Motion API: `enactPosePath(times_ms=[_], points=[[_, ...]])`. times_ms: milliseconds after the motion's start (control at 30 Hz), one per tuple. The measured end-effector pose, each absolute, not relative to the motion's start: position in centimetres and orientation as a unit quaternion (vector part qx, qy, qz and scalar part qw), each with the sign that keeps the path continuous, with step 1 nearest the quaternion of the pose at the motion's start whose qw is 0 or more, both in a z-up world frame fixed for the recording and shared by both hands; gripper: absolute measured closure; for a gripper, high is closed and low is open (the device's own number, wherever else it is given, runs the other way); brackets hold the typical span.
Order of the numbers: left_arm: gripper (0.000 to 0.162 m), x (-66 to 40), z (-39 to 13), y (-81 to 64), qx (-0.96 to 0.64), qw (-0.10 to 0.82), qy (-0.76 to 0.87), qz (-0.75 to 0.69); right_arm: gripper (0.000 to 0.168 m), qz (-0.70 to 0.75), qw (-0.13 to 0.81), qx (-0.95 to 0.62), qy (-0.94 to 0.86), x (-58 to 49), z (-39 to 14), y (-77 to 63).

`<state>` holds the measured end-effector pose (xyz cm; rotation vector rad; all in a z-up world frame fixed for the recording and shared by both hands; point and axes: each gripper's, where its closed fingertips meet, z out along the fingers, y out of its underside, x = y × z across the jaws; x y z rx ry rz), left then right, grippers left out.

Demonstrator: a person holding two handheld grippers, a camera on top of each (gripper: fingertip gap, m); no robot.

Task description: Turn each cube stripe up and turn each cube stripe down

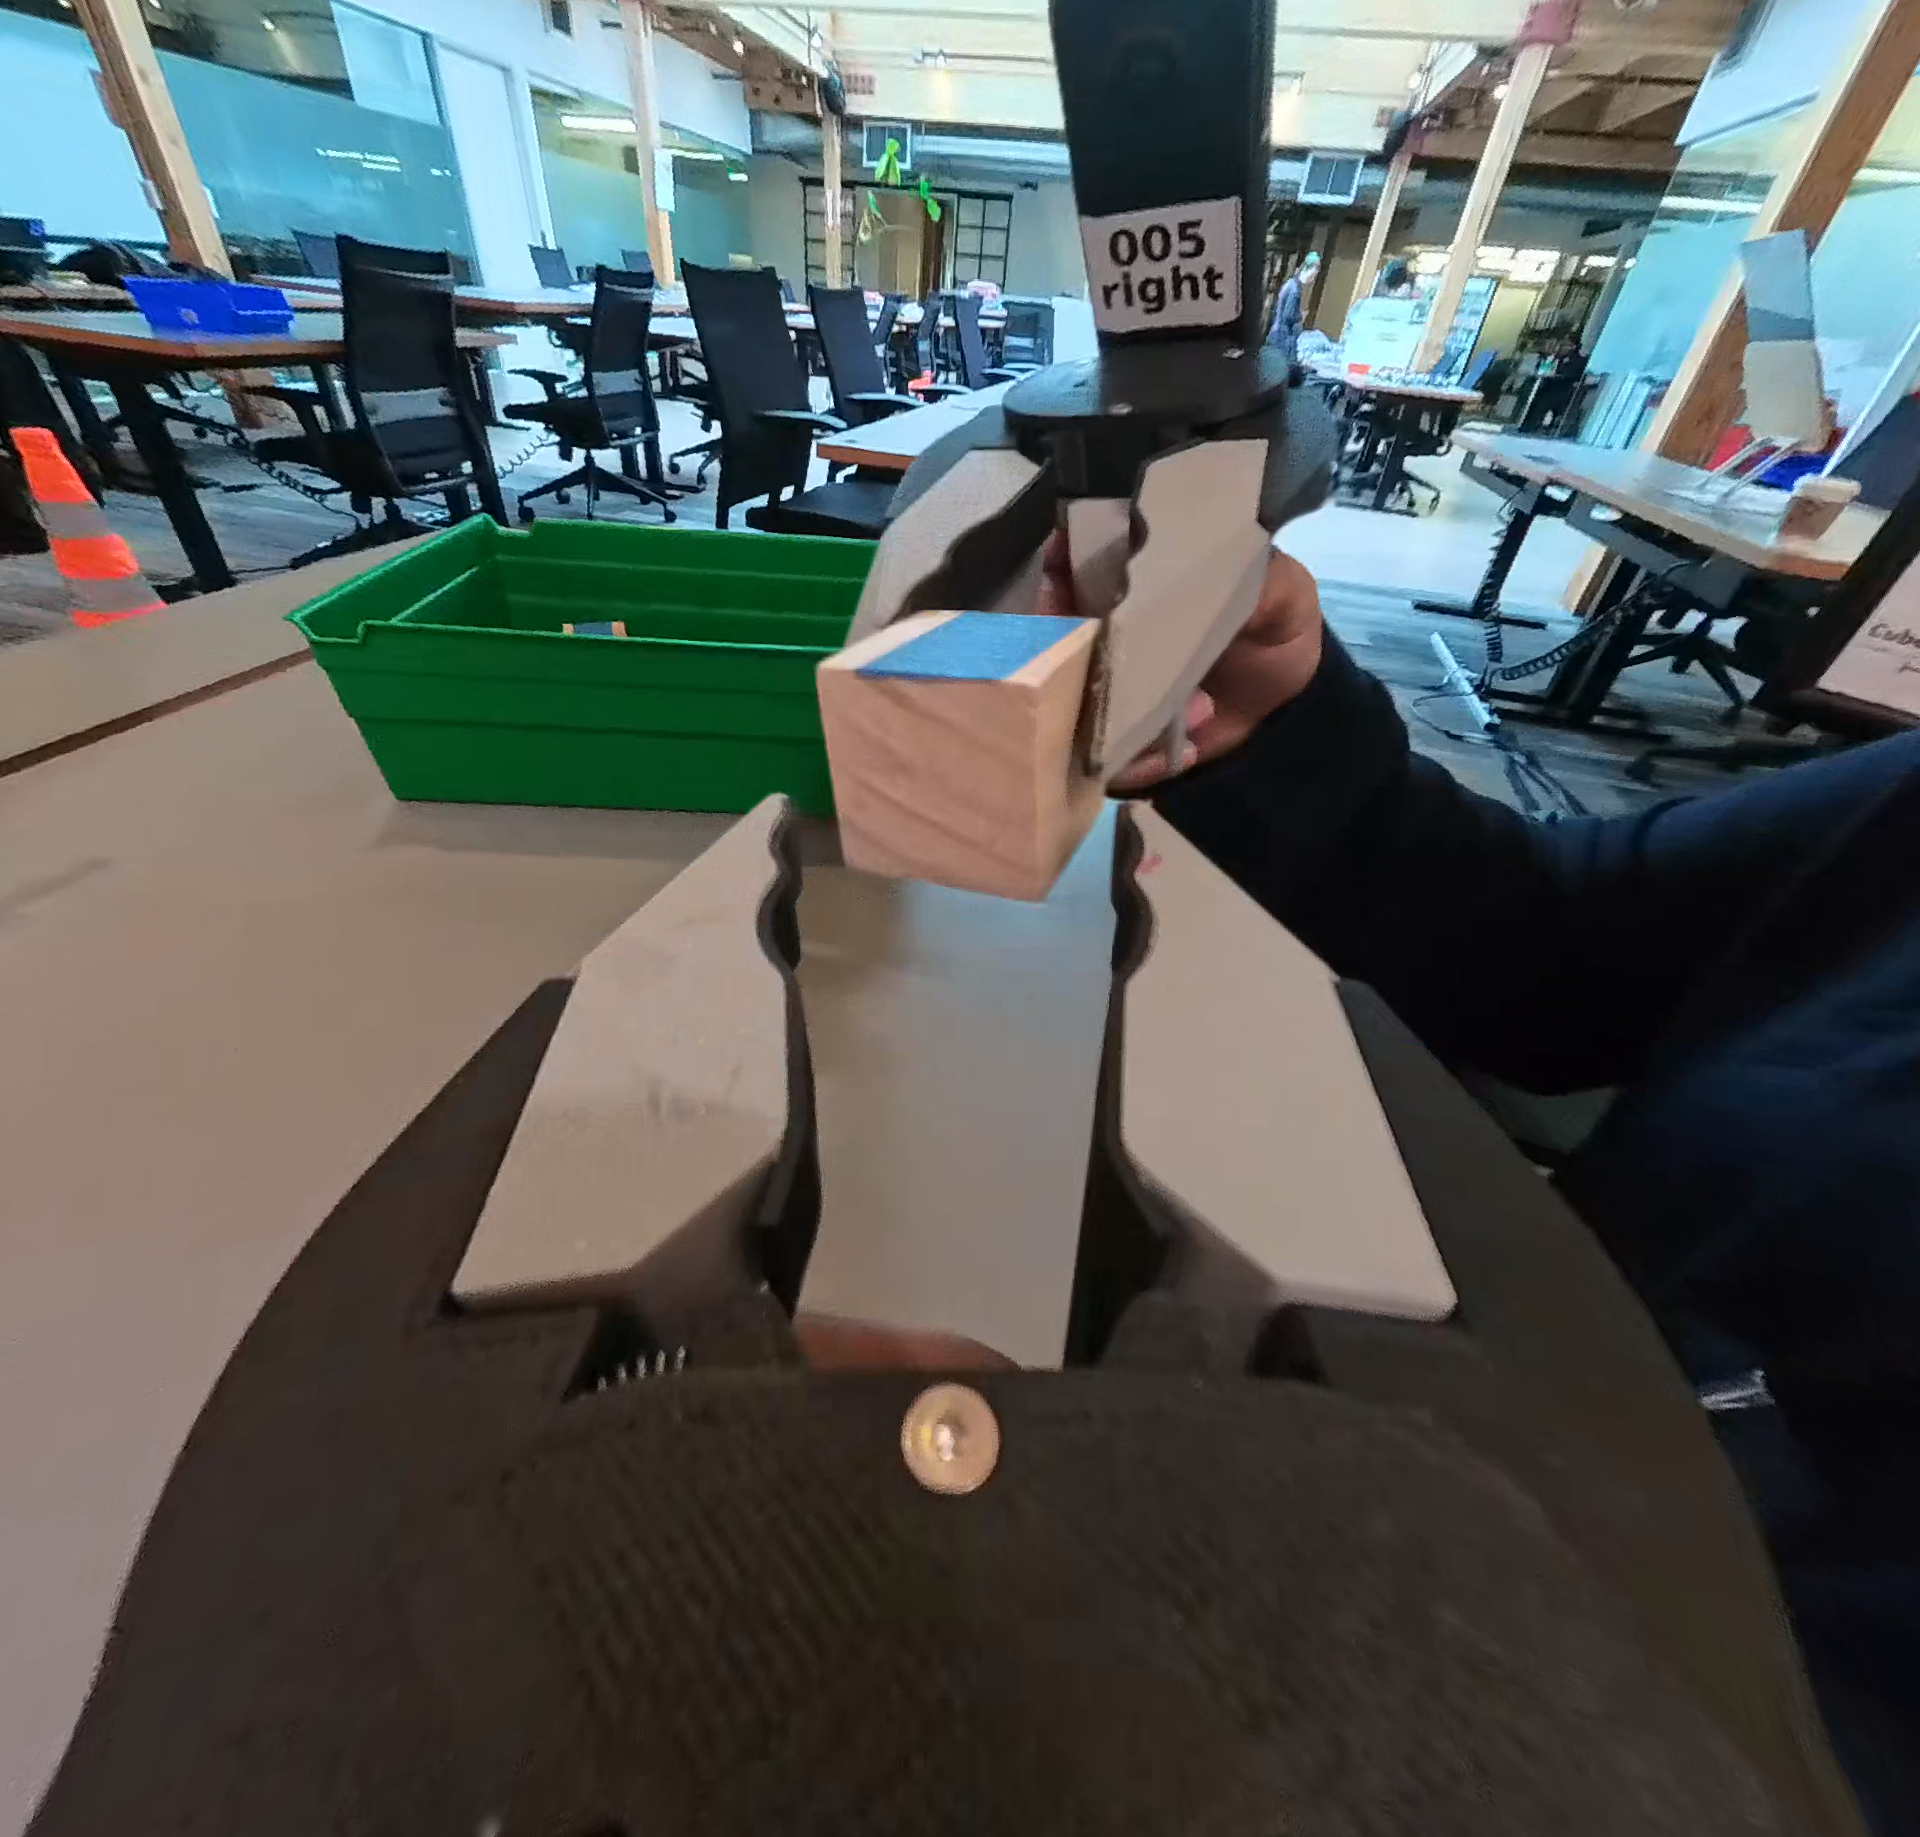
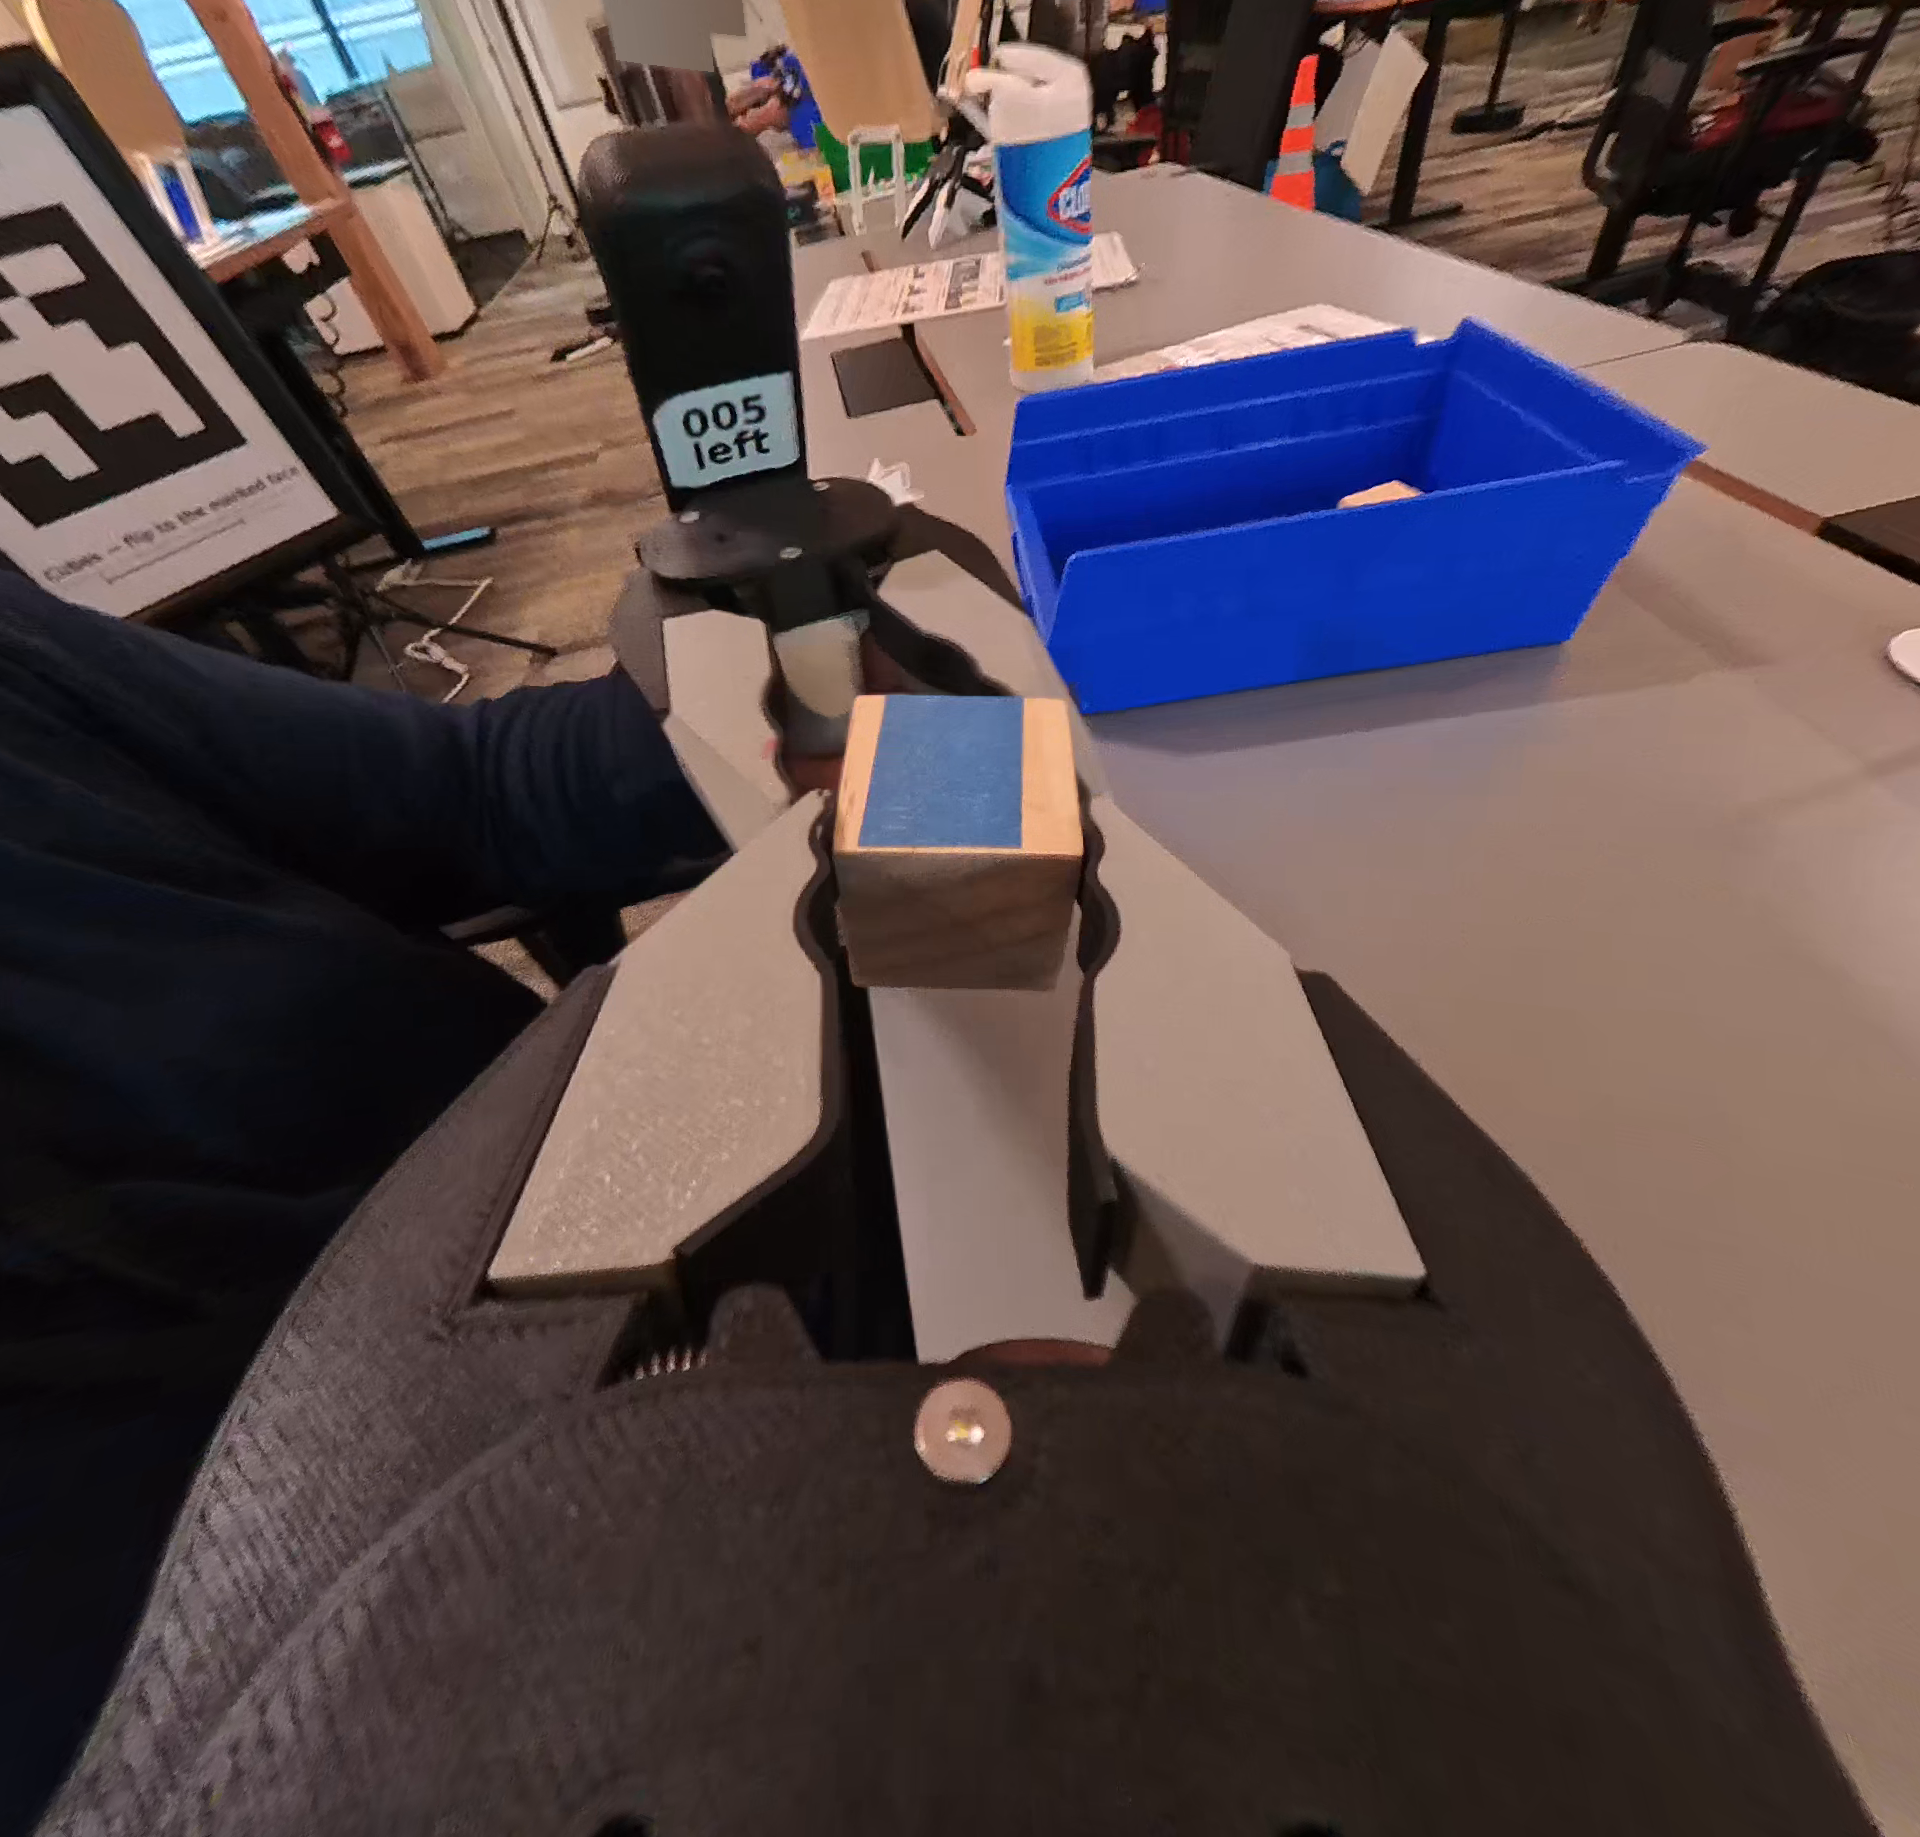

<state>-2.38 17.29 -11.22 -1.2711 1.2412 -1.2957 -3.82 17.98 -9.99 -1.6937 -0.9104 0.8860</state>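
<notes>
The right claw (image 2: pixel 961 868) was clamped on a wooden cube (image 2: pixel 954 842), its two grey fingers (image 2: pixel 727 1018) pressing the cube's opposite sides at their tips and carrying it clear of the table (image 2: pixel 1507 956). The left claw (image 1: pixel 951 857) faced it from the opposite side, its fingers (image 1: pixel 675 1039) spread apart with the gap between them bare, their tips just below and in front of the cube without gripping it. Behind the right claw, a hand (image 1: pixel 1242 665) wrapped the handle, with a dark blue sleeve (image 1: pixel 1507 914) running back from it. The left arm wore a matching sleeve (image 2: pixel 312 800).
</notes>
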Motion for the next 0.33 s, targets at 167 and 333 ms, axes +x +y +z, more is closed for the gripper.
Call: enactPosePath(times_ms=[167, 333], points=[[0.108, -1.97, -11.97, 16.91, -0.508, 0.469, 0.524, -0.498, 0.126, 0.364, 0.472, -0.703, -0.388, -4.77, -10.94, 17.72], [0.109, -2.0, -11.73, 16.72, -0.505, 0.455, 0.521, -0.517, 0.126, 0.384, 0.469, -0.698, -0.381, -4.73, -10.64, 17.53]])
